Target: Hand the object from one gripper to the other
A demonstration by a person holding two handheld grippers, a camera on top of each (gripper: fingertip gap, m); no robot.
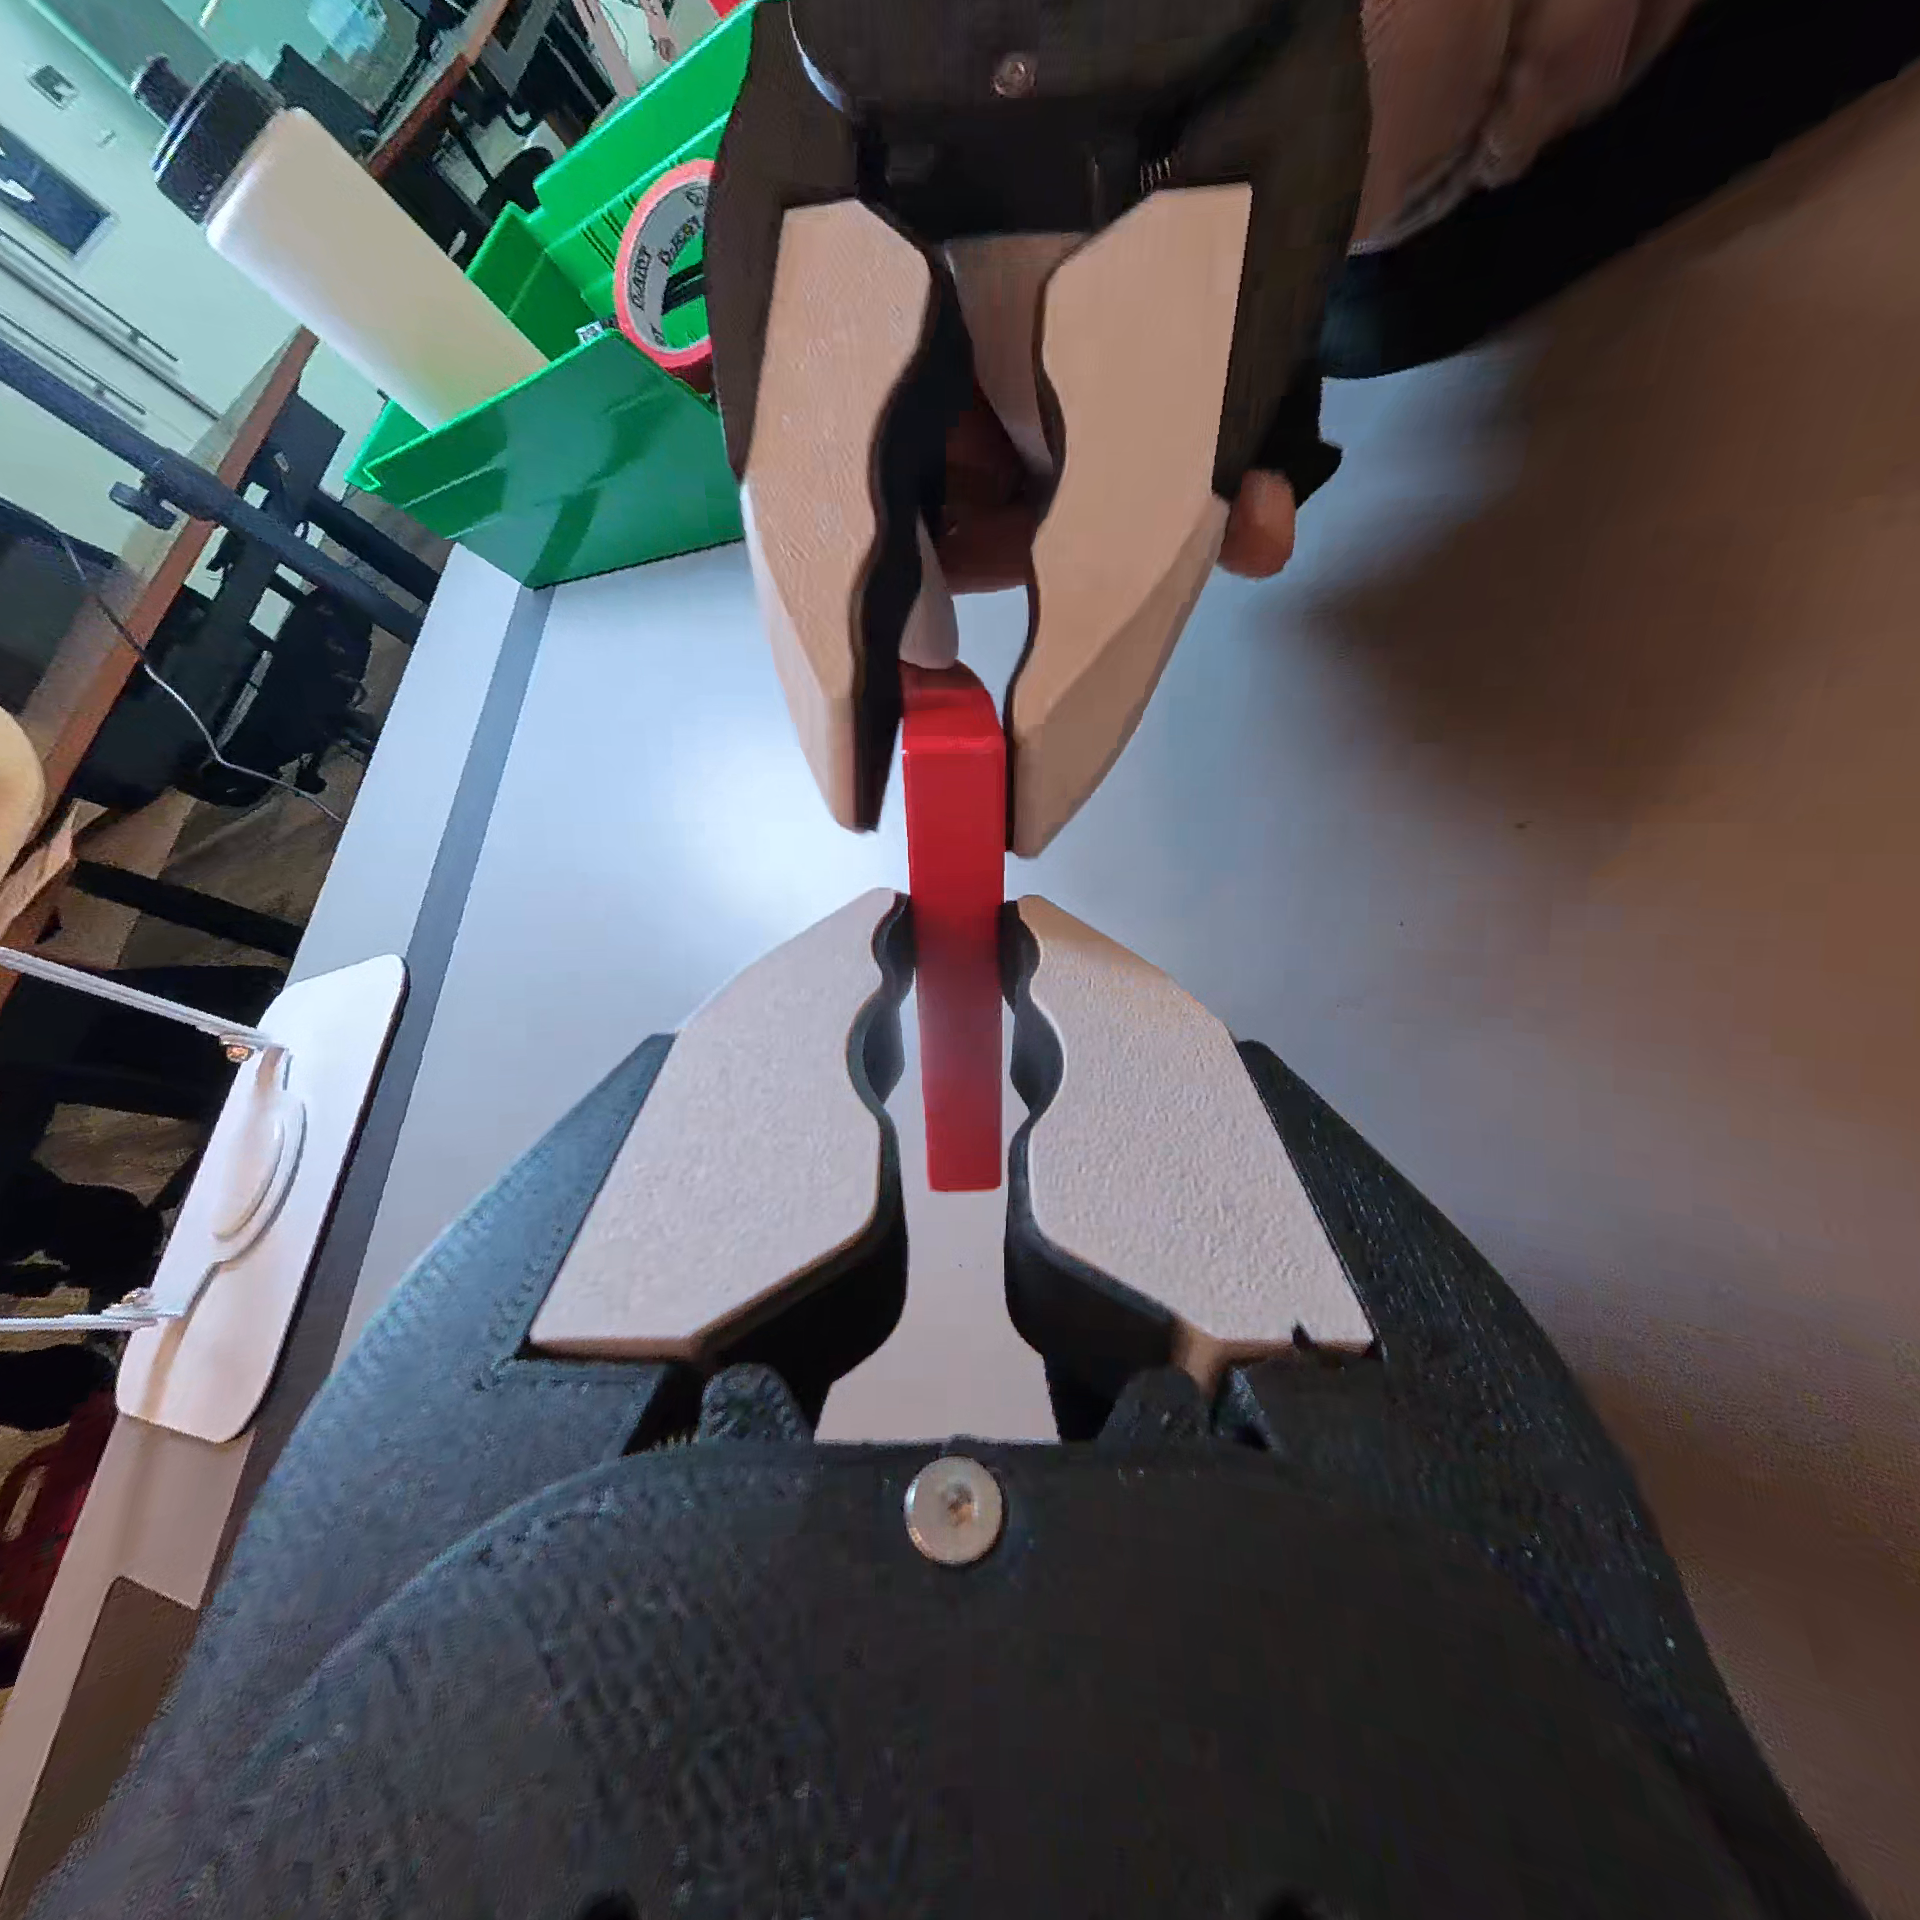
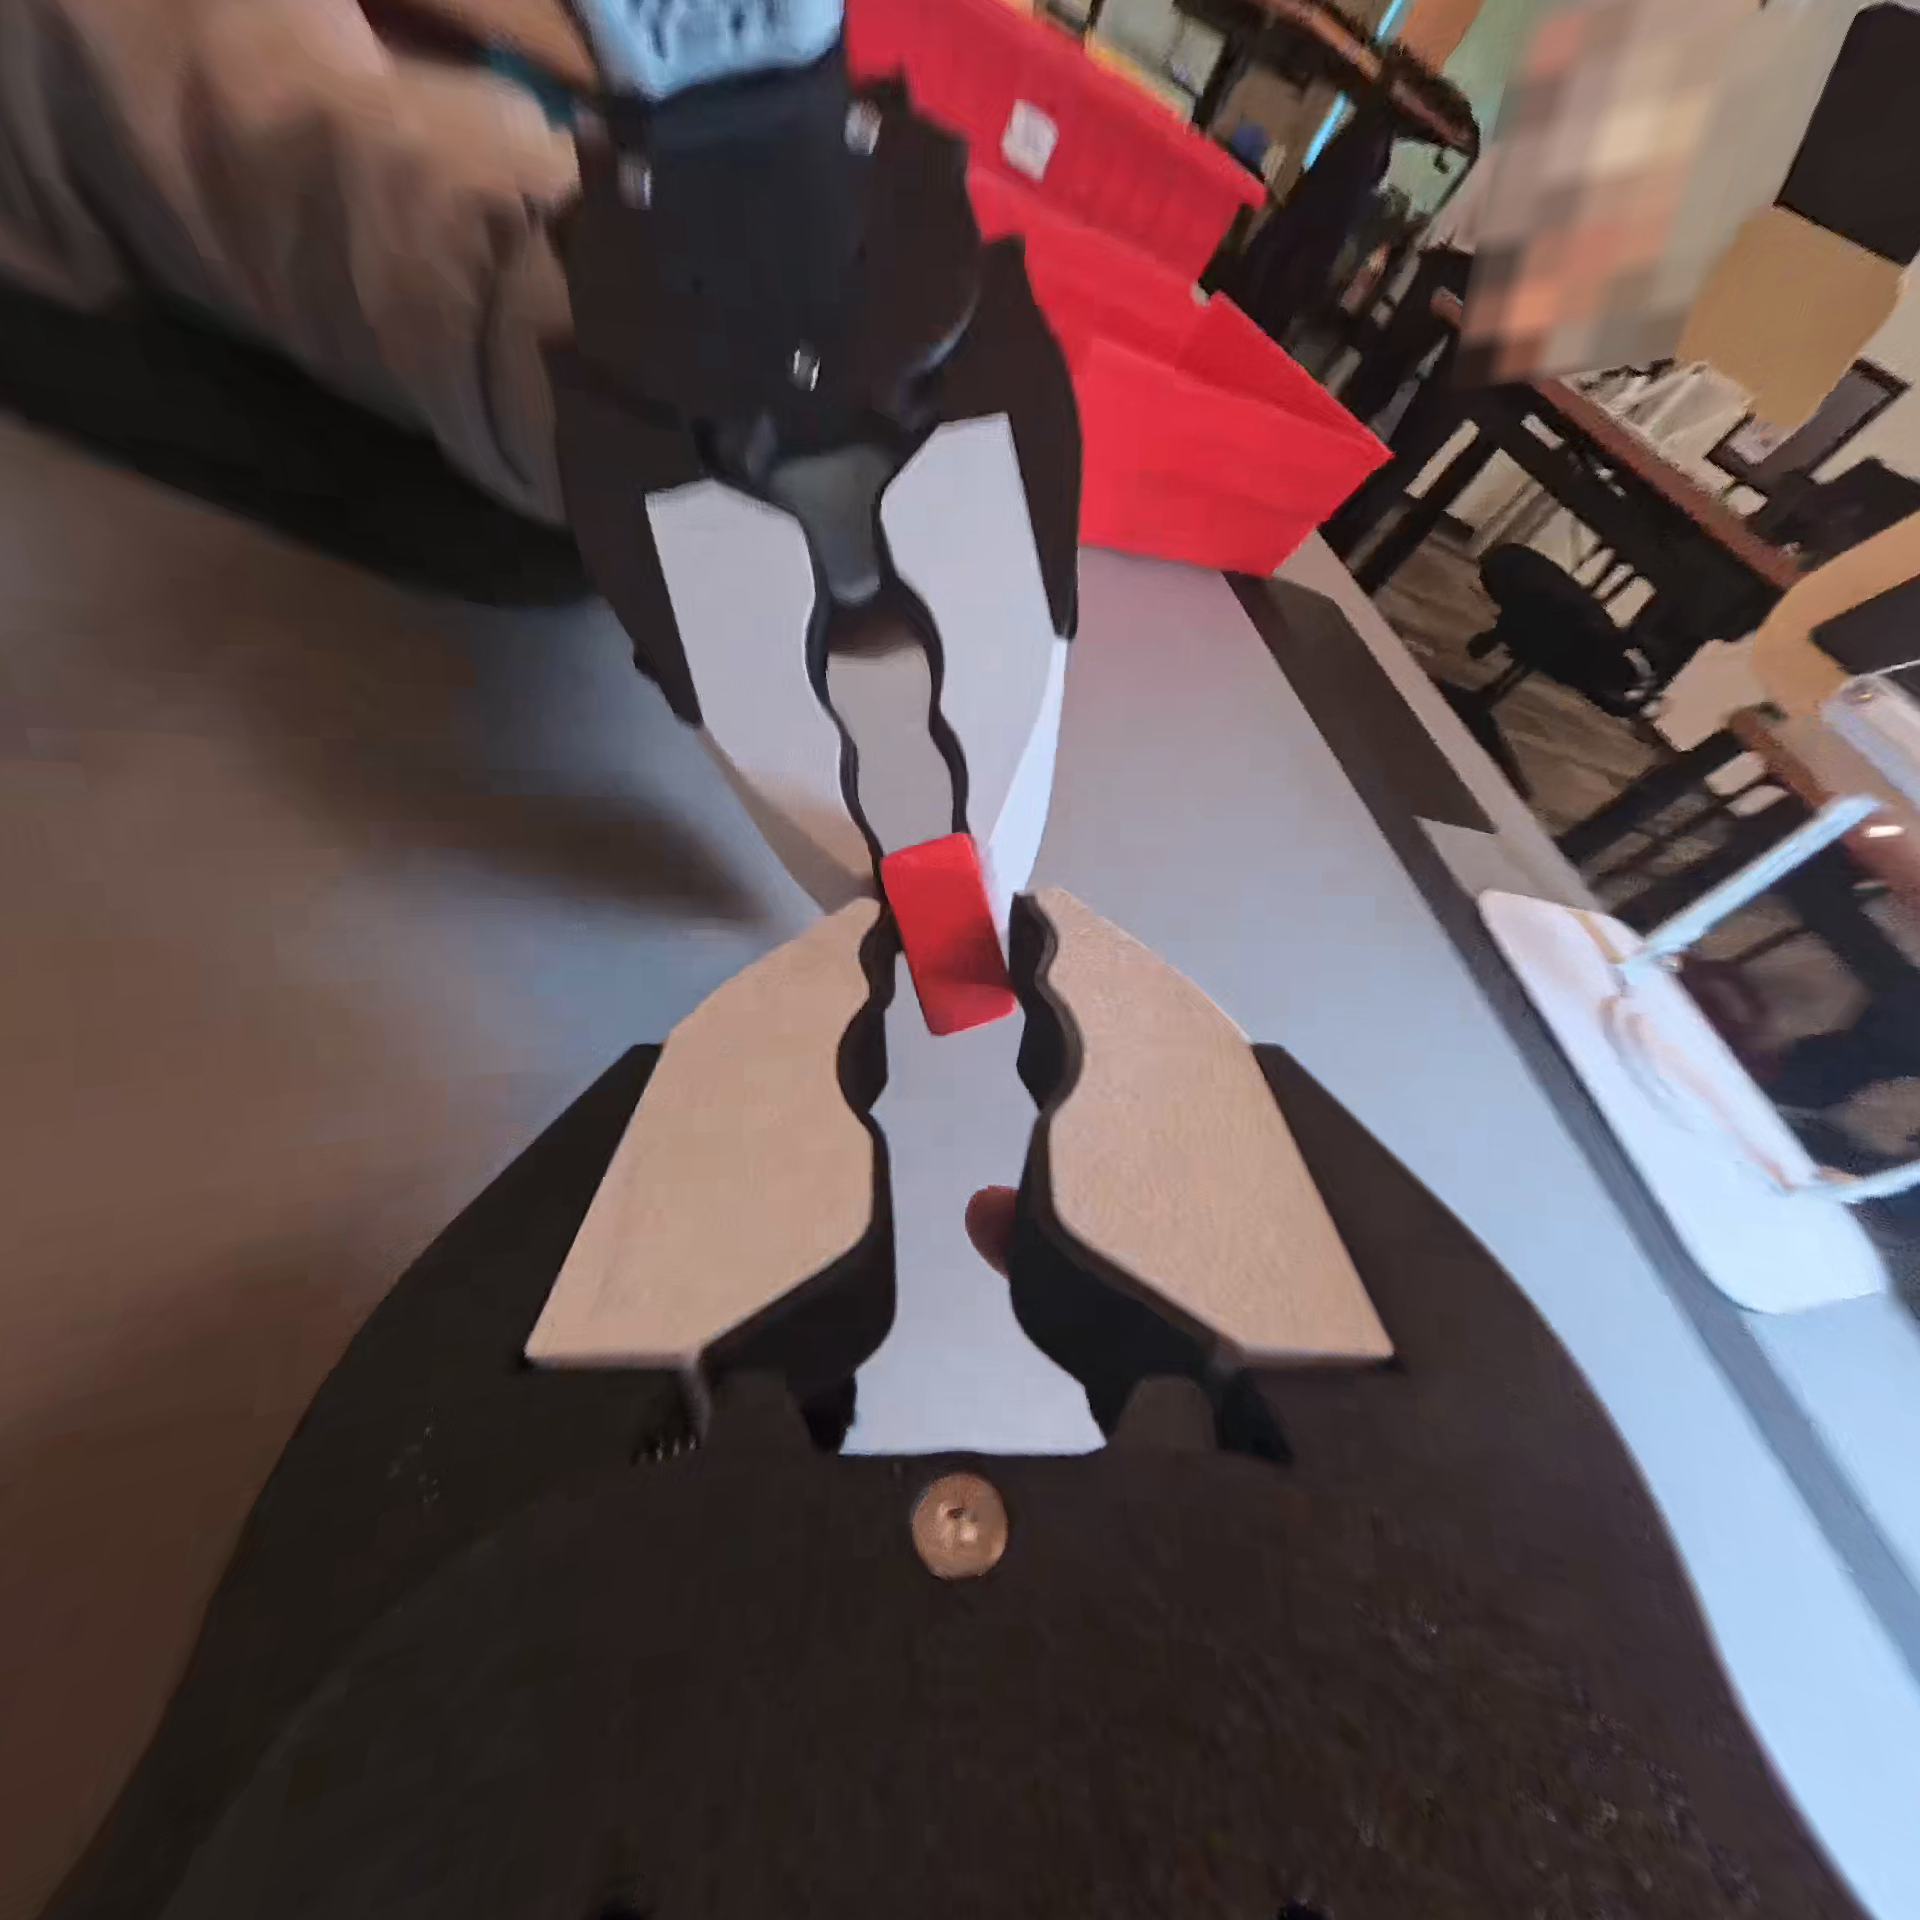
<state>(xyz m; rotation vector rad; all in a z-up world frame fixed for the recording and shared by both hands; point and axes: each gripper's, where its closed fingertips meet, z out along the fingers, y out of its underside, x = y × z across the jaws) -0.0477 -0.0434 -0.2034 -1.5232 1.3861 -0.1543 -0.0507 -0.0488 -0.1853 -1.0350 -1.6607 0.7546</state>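
Both grippers meet tip to tip above the grey table [image 1: 644, 727], with a red block [image 1: 956, 935] bridging them. Nearest in the left wrist view, the left gripper [image 1: 958, 909] pinches the block's near part between narrowed fingertips. Farther off, the right gripper [image 1: 940, 836] closes on the block's far end; whether it truly grips is unclear. Green bins [image 1: 582, 468] sit far left, holding a tape roll [image 1: 665, 270].

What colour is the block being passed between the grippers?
Solid red, no pattern. The block shows best in the left wrist view.
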